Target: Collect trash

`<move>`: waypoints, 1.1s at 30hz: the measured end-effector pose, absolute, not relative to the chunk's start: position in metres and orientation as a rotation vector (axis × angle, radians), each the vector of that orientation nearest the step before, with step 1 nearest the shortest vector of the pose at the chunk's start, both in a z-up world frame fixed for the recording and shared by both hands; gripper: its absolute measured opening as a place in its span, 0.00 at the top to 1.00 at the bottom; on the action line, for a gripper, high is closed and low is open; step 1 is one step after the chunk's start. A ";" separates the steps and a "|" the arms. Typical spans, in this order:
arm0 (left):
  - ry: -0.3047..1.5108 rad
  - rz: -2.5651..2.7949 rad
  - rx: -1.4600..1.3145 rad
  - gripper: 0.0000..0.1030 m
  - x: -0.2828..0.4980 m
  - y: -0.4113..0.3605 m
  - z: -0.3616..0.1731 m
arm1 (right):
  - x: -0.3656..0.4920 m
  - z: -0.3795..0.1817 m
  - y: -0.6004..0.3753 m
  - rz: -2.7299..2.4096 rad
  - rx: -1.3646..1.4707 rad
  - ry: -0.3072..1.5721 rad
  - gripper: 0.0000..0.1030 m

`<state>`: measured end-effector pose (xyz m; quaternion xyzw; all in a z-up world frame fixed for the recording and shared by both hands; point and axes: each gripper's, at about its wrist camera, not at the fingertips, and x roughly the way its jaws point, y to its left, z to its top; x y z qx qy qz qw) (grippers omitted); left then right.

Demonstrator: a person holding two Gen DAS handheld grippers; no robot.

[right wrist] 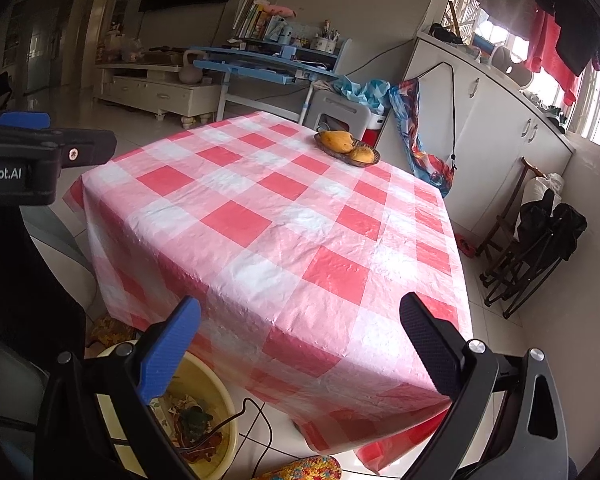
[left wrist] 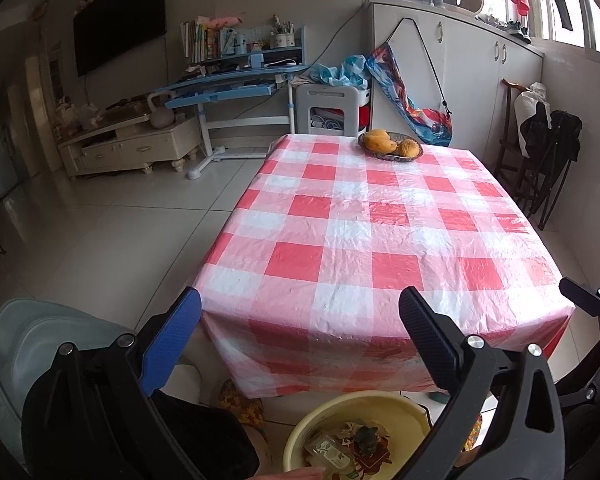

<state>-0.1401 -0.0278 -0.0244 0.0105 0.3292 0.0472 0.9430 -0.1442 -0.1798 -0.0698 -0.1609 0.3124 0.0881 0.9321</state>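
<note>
A yellow basin [left wrist: 324, 412] on the floor below the table's near edge holds mixed trash [left wrist: 352, 448]: wrappers, a clear packet, dark scraps. It shows again as the yellow basin [right wrist: 220, 412] at the lower left of the right wrist view, with trash [right wrist: 196, 424] inside. My left gripper [left wrist: 300, 320] is open and empty, held above the basin in front of the table edge. My right gripper [right wrist: 300, 324] is open and empty over the table's near corner. The left gripper's body [right wrist: 40, 160] shows at the left of the right wrist view.
The table [left wrist: 380, 232] has a red-and-white checked cloth and a dish of mangoes [left wrist: 392, 146] at its far end. A pale chair [left wrist: 32, 344] stands at left. A black cable [right wrist: 260, 428] lies on the floor. Folded dark chairs [right wrist: 540, 240] lean by the right wall.
</note>
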 end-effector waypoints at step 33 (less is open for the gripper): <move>0.673 0.094 0.028 0.07 -0.138 -0.030 -0.026 | -0.147 -0.068 -0.175 0.213 -0.323 0.624 0.08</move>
